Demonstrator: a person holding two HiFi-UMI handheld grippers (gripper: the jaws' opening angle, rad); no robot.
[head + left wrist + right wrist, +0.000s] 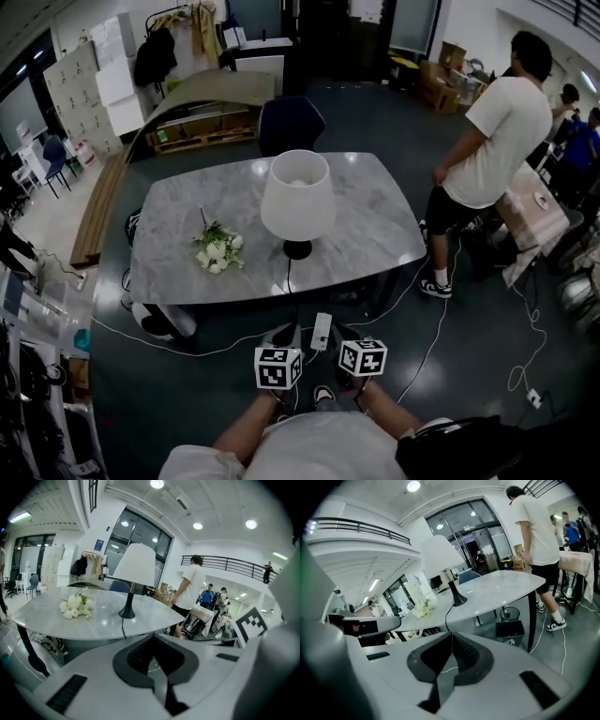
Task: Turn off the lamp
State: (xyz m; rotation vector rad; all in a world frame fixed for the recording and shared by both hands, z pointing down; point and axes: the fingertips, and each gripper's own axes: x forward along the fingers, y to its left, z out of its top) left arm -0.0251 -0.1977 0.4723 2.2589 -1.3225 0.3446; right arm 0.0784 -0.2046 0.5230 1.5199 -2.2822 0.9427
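Item: table lamp, white shade, black base; stands mid-counter beside a white flower bunch. Its black cord drops over the near edge toward what may be a power strip.
Left hand-held gripper, right hand-held gripper: both closed, empty, well short of the lamp.
Handling: locate the switch first; press with one closed tip.
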